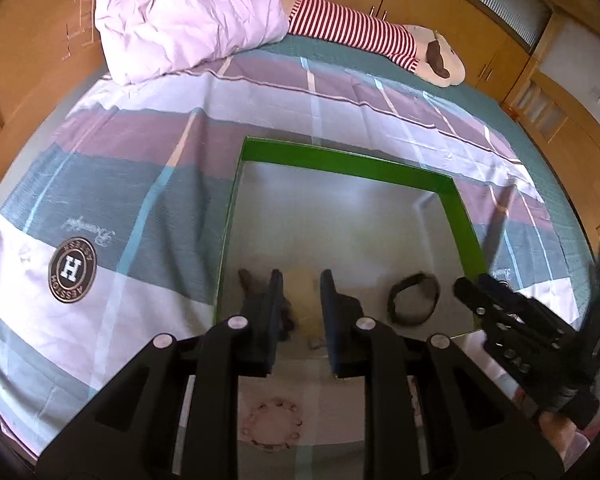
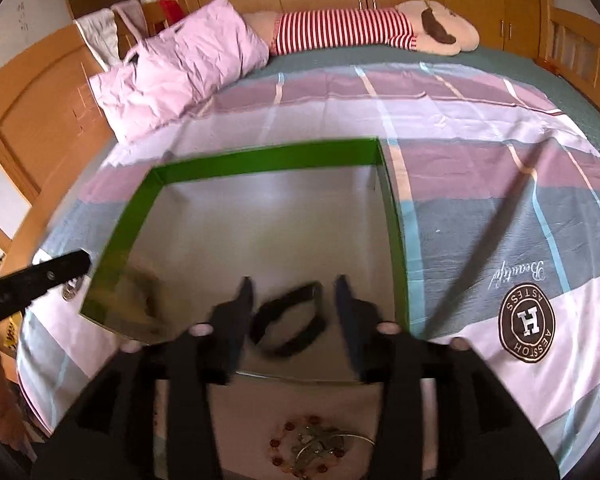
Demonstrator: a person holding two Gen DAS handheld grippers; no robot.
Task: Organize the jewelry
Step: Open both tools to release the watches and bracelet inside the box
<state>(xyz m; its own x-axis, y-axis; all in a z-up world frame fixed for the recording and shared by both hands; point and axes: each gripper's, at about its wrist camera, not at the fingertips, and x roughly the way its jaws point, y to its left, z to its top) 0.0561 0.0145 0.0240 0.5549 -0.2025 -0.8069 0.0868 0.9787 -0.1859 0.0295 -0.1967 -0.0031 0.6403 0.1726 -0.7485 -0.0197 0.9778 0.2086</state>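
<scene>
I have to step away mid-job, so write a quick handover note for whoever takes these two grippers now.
Left gripper: over the green-walled box, a pale fluffy piece between its fingers; contact unclear.
Right gripper: open, jaws clear of the black band lying in the box.
Done: black band is in the box.
Left: settle the fluffy piece, then the bead bracelet and a silvery piece, both on the bedspread outside the box's near wall.
</scene>
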